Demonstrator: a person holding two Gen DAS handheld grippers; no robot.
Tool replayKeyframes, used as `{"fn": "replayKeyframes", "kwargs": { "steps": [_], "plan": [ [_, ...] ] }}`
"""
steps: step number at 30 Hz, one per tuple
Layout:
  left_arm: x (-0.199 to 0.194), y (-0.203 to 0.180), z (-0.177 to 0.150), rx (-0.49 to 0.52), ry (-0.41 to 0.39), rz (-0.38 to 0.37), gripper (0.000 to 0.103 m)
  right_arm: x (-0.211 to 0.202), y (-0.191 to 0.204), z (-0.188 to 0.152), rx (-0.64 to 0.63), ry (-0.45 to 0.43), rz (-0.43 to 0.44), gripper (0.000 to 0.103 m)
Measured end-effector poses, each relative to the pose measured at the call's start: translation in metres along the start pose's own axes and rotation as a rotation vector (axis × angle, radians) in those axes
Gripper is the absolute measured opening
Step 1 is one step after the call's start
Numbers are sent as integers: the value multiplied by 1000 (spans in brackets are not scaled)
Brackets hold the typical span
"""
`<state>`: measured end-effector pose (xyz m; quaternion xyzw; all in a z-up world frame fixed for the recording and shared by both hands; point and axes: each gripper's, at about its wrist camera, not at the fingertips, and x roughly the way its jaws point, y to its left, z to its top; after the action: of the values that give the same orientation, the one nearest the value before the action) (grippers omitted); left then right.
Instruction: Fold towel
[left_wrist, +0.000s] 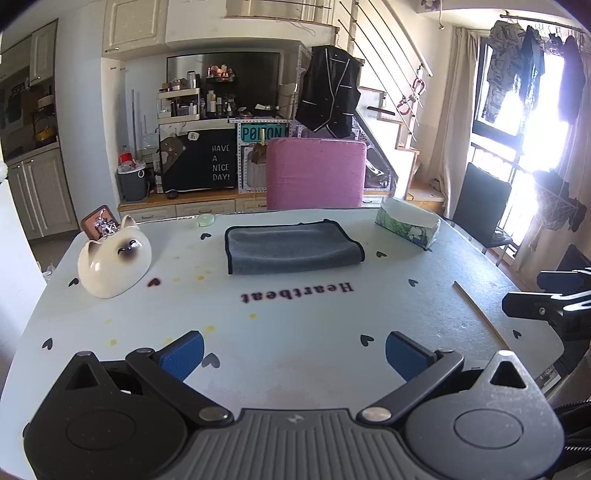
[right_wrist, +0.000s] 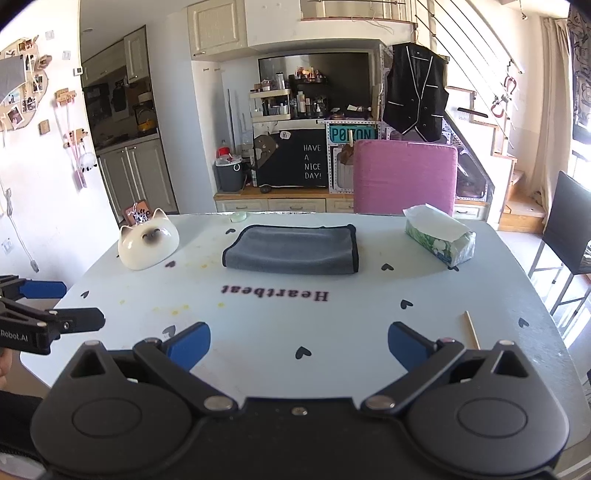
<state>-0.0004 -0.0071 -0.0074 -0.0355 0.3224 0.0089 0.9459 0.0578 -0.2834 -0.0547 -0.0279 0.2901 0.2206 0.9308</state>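
1. Left gripper (left_wrist: 293, 352): spread wide, empty, well short of the cloth.
2. Grey towel (right_wrist: 291, 249): already doubled, flat mid-table between cat ornament (right_wrist: 148, 243) and tissue box (right_wrist: 439, 240).
3. Right gripper (right_wrist: 299, 345): likewise agape, nothing held.
4. Likely finished or awaiting another fold; next, reach for an edge.
5. Pale table (right_wrist: 369, 317), "Heartbeat" print, hearts; pink chair (right_wrist: 404, 177) behind.

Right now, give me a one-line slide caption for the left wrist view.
Open left gripper hovers over the table, facing a folded grey towel between cat-shaped ceramic and tissue box.
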Motion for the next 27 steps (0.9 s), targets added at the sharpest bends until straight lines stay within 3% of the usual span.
{"fn": "replayKeyframes", "kwargs": {
  "steps": [27],
  "plan": [
    [0, 5, -3, -19, 1, -9, 103, 2, 8, -2, -28, 8, 4, 102]
  ]
}}
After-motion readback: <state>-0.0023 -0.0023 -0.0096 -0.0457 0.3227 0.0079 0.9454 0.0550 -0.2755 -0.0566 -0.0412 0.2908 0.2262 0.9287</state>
